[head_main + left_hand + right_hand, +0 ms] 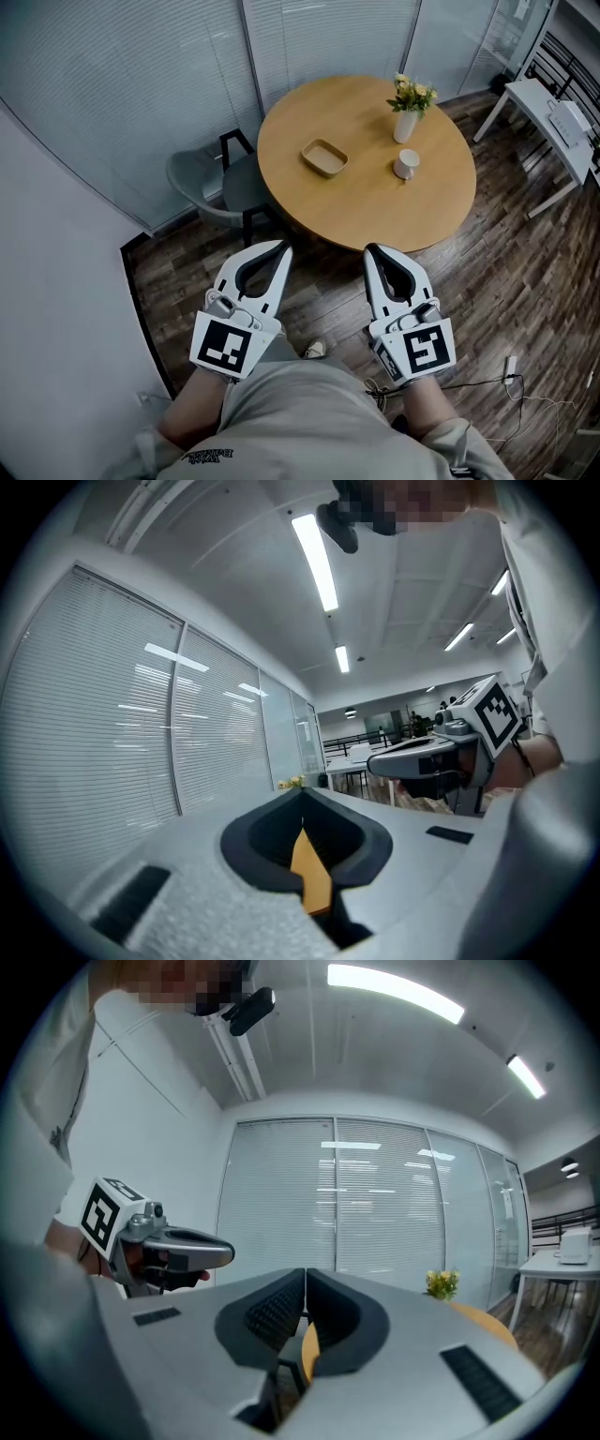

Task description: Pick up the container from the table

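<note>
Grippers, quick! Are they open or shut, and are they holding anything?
Left gripper: closed, jaws together, holding nothing.
Right gripper: closed, jaws together, holding nothing.

One container [324, 157], one cup [406, 164], one vase [405, 127]

Table [375, 211]: light wood, smooth, matt; floor [525, 281]: dark wood planks, slight sheen; container [324, 157]: tan, matt; left gripper [284, 246] & right gripper [370, 248]: white matt plastic w/ black ribbed pads [267, 1314].
</note>
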`<state>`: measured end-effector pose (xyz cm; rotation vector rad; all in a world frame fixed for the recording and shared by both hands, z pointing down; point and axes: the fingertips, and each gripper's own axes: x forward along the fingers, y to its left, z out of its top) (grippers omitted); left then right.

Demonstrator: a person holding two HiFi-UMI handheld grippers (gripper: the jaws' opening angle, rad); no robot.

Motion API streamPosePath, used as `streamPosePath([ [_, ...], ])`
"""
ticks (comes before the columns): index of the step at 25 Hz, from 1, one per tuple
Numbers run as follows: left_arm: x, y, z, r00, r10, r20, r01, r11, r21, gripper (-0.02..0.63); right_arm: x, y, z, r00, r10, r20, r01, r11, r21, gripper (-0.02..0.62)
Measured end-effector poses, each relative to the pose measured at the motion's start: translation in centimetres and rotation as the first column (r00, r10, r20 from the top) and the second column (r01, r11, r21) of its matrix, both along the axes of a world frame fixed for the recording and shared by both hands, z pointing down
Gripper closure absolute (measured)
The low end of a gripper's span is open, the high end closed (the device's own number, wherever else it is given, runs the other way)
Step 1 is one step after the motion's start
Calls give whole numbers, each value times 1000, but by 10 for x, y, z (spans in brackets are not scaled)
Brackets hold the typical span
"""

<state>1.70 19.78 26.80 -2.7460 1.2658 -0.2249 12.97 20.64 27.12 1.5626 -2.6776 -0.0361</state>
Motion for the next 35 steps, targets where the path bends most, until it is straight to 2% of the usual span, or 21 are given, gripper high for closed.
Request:
streamPosePath([
  [7,-3,-1,4,1000,-14,15,15,1000,-5,586,0,-1,3,1000,-10,24,10,1000,-5,566],
  [15,-11,-18,12,1000,-18,-9,18,1000,-8,586,-11,-18,8,1000,-21,-4,21,1000,-5,566],
  [25,-24,-78,18,1000,4,-7,-3,1000,4,586,-26,-71,8,999,-11,-37,11,1000,4,566],
  [35,-47,-164,22,1000,20,-16,-21,999,-26,586,-52,-156,9,998,-2,-56,1,1000,-15,566],
])
